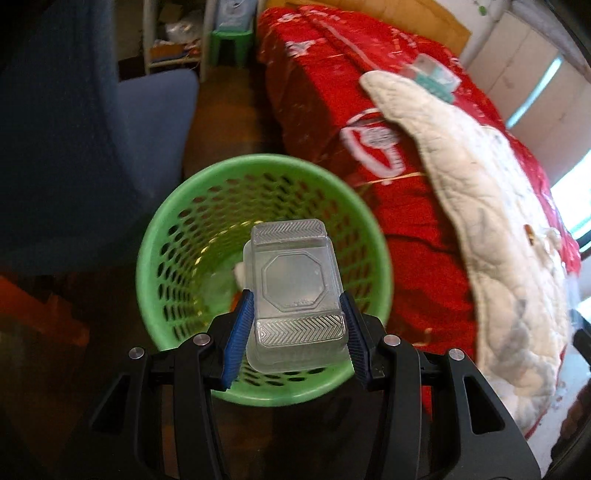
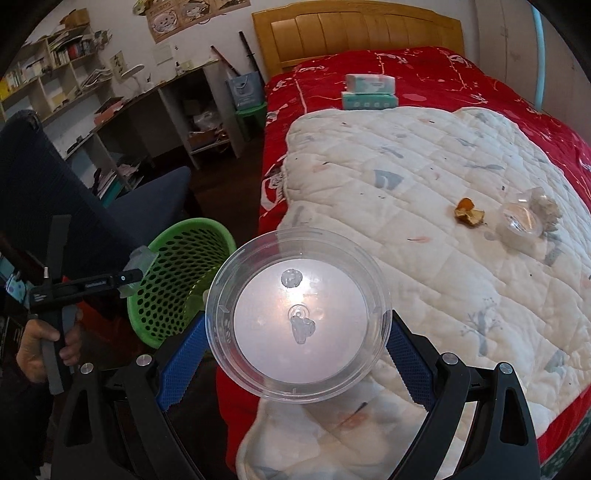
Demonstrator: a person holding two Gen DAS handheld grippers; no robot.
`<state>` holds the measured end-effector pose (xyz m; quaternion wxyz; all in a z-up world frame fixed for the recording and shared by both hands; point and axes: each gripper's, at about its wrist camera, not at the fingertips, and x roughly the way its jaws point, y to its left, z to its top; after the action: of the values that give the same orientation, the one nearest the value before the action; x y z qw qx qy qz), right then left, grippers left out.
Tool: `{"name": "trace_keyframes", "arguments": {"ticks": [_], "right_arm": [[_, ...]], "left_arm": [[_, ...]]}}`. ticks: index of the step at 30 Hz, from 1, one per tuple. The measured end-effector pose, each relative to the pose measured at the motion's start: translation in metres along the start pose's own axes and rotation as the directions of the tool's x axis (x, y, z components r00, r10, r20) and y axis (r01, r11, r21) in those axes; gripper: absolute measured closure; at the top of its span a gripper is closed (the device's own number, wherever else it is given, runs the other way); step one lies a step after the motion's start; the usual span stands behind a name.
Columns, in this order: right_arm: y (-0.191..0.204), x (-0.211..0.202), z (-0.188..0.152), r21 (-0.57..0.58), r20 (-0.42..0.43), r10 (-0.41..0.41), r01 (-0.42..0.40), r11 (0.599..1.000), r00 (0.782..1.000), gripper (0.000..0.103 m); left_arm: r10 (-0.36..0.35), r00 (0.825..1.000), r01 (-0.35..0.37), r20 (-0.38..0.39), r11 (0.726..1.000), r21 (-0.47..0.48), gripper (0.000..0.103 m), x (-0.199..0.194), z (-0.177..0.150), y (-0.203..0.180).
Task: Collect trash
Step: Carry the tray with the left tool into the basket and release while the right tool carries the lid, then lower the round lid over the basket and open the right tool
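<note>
Holding steady, we see, largest first:
Bed [image 2: 461, 74]: beyond our right gripper [image 2: 295, 354], which clasps a clear round tub [image 2: 299, 328].
Green basket [image 1: 173, 236]: directly under our left gripper [image 1: 295, 325], whose blue pads [image 1: 238, 332] clamp a clear plastic box [image 1: 299, 284].
Orange peel [image 2: 468, 211]: ahead-right of our right gripper.

Red-covered bed [image 2: 424, 74], wooden headboard [image 2: 354, 29]; cluttered shelves [image 2: 66, 62] beside.

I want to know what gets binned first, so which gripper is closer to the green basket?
Left. The left gripper holds the clear rectangular tray right above the green basket opening. The right gripper, holding the round clear container, is beside the basket, over the bed edge.
</note>
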<state>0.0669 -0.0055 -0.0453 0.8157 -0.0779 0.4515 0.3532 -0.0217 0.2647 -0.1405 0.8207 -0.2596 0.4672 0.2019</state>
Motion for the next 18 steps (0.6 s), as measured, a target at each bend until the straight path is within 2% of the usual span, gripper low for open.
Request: {"name": "trace_keyframes", "arguments": {"ticks": [8, 11, 18], "right_arm": [[0.011, 0.01, 0.002, -0.011, -0.023, 0.021, -0.021, 1.0, 1.0, 0.014], [0.017, 0.012, 0.002, -0.022, -0.026, 0.029, -0.029, 0.999, 0.999, 0.014], [0.031, 0.017, 0.007, -0.046, -0.034, 0.056, -0.057, 0.997, 0.998, 0.014]], "left_arm": [[0.015, 0.998, -0.02, -0.053, 0.996, -0.087, 0.051, 0.021, -0.006, 0.032], [0.007, 0.999, -0.012, -0.049, 0.993, -0.113, 0.046, 0.021, -0.008, 0.042], [0.012, 1.0, -0.014, -0.019, 0.993, -0.115, 0.046, 0.005, -0.014, 0.048]]}}
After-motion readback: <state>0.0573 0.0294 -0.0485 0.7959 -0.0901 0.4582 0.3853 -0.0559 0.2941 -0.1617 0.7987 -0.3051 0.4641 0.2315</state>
